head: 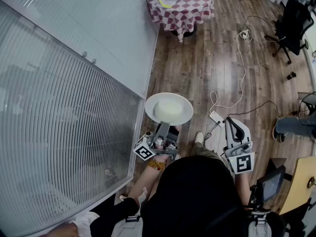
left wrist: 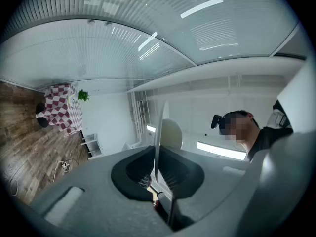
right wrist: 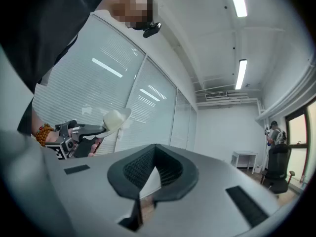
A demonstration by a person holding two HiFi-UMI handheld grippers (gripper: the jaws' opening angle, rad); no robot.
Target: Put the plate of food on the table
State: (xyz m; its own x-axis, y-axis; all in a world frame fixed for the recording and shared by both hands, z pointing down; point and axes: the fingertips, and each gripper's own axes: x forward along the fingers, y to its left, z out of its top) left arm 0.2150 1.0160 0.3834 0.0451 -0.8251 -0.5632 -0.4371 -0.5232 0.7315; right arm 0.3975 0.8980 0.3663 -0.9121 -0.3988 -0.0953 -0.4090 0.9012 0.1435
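From the head view, my left gripper (head: 162,128) is clamped on the near rim of the plate (head: 169,108), held level above the wooden floor (head: 222,58) beside the glass wall, with the pale food (head: 169,110) mounded on it; the checkered table (head: 193,6) is well apart, far ahead. In the left gripper view the plate (left wrist: 157,139) runs edge-on between the pads – pinched firmly. The right gripper view shows my right gripper (right wrist: 153,157) with its jaws together and nothing between them.

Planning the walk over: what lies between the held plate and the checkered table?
Head view: only bare wood floor between plate and table; the white cable runs off to the side.
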